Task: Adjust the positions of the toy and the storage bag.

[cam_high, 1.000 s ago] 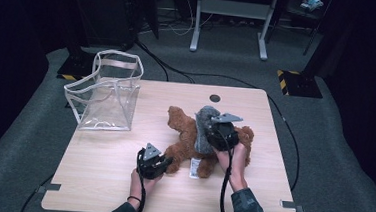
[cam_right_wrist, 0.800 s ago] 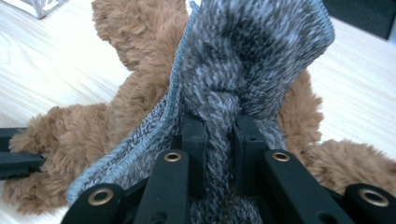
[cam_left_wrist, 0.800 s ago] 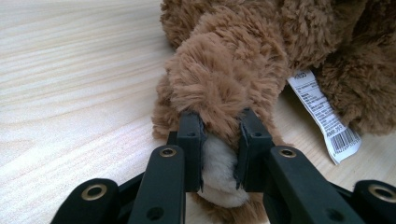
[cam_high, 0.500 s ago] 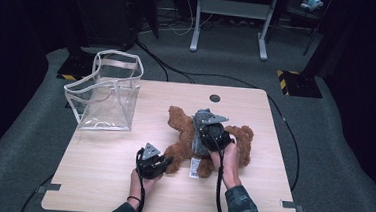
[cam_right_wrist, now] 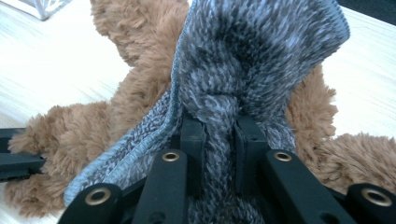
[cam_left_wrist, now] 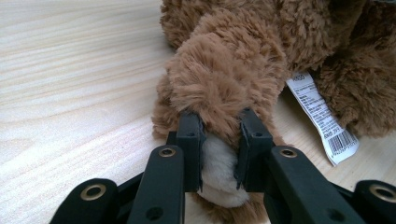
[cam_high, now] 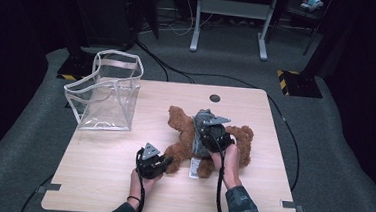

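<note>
Grey knit (cam_right_wrist: 252, 60) clamped, right gripper view | white tag (cam_left_wrist: 322, 116), left gripper view

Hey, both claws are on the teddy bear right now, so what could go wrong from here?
1. The right claw pinches only a fold of the grey knit garment, so pulling may stretch it or let it slip free.
2. The left claw grips just the teddy bear by its paw tip; plush could slide out.
3. The white label lies close and might snag.

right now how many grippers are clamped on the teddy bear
2. The left gripper pinches a paw of the teddy bear at its near left end. The right gripper pinches the grey knit garment on its body.
</note>
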Demonstrator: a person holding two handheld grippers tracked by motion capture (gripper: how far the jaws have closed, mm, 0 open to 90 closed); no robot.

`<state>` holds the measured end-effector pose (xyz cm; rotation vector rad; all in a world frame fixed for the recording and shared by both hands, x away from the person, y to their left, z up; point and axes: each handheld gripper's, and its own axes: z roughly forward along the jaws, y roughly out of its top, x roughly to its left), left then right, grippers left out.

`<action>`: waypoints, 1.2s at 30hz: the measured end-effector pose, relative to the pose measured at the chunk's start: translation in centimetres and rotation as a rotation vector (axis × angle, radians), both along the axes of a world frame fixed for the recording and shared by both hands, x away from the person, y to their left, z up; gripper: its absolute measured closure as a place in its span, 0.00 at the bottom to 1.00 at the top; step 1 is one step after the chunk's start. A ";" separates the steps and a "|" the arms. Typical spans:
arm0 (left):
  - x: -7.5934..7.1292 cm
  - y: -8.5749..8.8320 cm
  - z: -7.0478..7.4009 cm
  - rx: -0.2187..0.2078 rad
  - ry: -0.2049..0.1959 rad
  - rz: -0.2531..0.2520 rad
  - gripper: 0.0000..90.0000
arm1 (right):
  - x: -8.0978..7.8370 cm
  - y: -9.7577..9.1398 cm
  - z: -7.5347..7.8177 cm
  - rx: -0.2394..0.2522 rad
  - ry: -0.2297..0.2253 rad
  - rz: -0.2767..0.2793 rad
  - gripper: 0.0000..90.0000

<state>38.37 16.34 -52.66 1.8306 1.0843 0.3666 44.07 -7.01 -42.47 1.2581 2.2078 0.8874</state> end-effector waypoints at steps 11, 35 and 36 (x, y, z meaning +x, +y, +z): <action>0.0 0.0 0.0 0.001 0.001 0.000 0.83 | 0.2 -0.5 0.7 -0.006 0.012 -0.050 0.45; 0.0 -0.1 0.0 0.000 -0.006 0.004 0.83 | 0.1 -0.9 0.7 0.068 -0.030 -0.035 0.80; 0.0 0.0 0.0 0.002 0.000 0.000 0.83 | 0.0 -1.0 1.0 0.056 -0.042 -0.038 0.80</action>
